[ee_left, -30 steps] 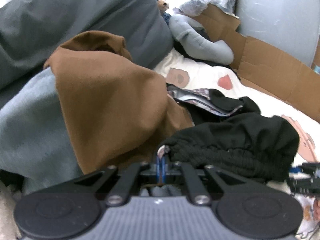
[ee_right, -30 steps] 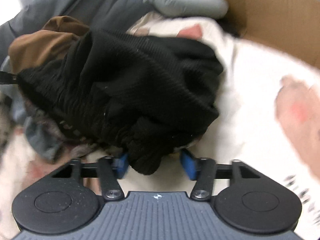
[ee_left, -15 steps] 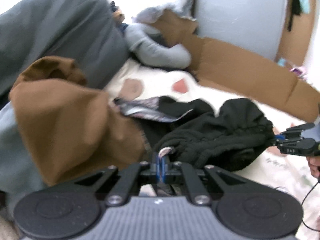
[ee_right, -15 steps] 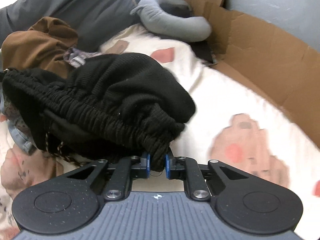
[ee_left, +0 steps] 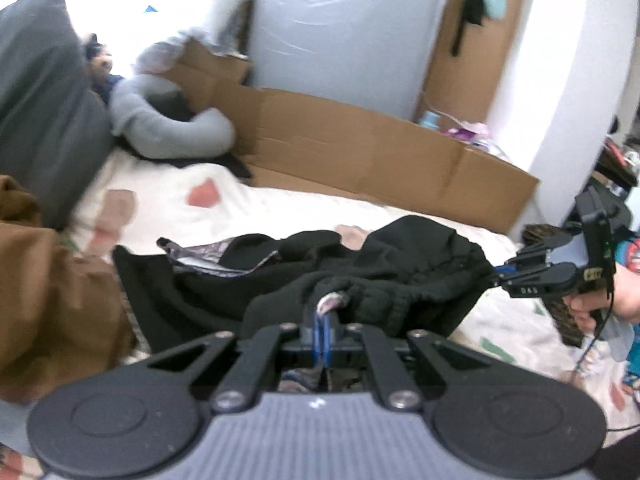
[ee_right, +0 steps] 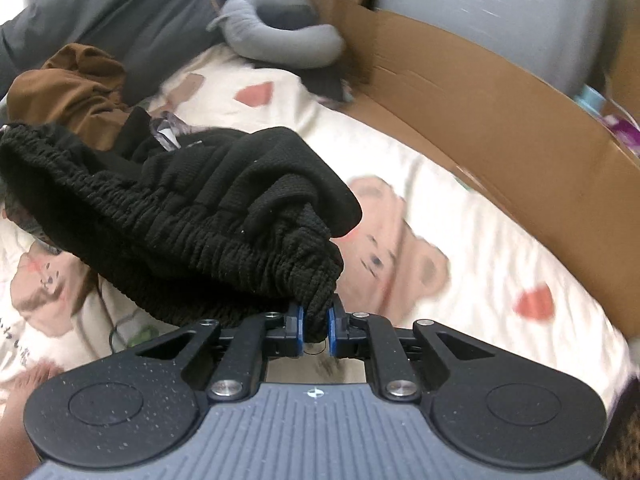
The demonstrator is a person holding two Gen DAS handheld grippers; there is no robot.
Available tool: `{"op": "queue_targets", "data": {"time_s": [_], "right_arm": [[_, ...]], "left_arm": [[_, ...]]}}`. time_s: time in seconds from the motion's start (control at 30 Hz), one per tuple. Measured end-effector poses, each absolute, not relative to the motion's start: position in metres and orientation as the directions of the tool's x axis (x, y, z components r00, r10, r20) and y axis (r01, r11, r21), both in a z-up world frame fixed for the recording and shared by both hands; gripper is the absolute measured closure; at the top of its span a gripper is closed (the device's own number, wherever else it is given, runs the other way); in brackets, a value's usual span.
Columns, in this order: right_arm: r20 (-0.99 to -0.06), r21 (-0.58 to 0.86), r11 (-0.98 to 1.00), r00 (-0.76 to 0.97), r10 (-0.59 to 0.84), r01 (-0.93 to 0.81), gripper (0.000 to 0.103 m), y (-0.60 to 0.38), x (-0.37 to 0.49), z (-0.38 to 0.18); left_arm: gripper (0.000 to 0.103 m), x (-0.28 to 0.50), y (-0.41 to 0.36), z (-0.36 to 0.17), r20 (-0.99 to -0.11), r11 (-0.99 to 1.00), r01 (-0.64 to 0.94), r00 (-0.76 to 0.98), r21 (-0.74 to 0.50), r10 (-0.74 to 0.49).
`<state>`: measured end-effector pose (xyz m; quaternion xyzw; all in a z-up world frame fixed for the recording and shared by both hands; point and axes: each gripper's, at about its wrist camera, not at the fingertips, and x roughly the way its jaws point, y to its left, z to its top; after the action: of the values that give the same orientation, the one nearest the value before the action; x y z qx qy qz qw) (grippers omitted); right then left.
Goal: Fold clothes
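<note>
Now the bed sheet (ee_right: pixel 460 216), white with bear prints, carries a ribbed black garment (ee_right: pixel 192 216) stretched between both grippers near its cardboard-lined edge. Left gripper (ee_left: pixel 321 330) is clamped tight on the waistband; right gripper (ee_right: pixel 316 330) is closing, knit bunched between its pads.

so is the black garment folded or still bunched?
Bunched, not folded. The black garment hangs crumpled between the right gripper and the left gripper, each pinching its ribbed edge.
</note>
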<state>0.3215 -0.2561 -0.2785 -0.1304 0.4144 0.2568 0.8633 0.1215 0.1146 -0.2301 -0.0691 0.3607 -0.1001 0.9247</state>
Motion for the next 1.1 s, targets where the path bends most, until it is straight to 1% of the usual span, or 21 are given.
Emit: {"op": "queue_targets", "data": {"time_s": [0.2, 0.43, 0.6, 0.9, 0.97, 1.1], "right_arm": [[-0.777, 0.015, 0.874, 0.545, 0.317, -0.486, 0.094, -0.301, 0.289, -0.249], [-0.741, -0.002, 0.889, 0.598, 0.306, -0.457, 0.094, -0.33, 0.262, -0.187], [-0.722, -0.017, 0.887, 0.619, 0.308, -0.461, 0.094, -0.344, 0.245, -0.141], [-0.711, -0.043, 0.865, 0.623, 0.325, -0.5, 0.095, -0.362, 0.206, -0.062], [-0.711, -0.061, 0.859, 0.626, 0.32, -0.508, 0.097, -0.363, 0.197, -0.048], [-0.703, -0.087, 0.85, 0.636, 0.317, -0.52, 0.097, -0.366, 0.182, -0.019]], "left_arm": [[0.101, 0.124, 0.082, -0.206, -0.652, 0.953, 0.211, 0.695, -0.219, -0.303], [0.101, 0.114, 0.057, -0.16, -0.63, 0.945, 0.245, 0.705, -0.215, -0.326], [0.101, 0.103, 0.044, -0.125, -0.609, 0.944, 0.259, 0.721, -0.203, -0.329], [0.101, 0.085, 0.029, -0.057, -0.535, 0.936, 0.308, 0.768, -0.171, -0.35], [0.101, 0.08, 0.027, -0.046, -0.523, 0.934, 0.314, 0.774, -0.171, -0.356], [0.101, 0.072, 0.022, -0.028, -0.506, 0.928, 0.334, 0.779, -0.166, -0.371]]}}
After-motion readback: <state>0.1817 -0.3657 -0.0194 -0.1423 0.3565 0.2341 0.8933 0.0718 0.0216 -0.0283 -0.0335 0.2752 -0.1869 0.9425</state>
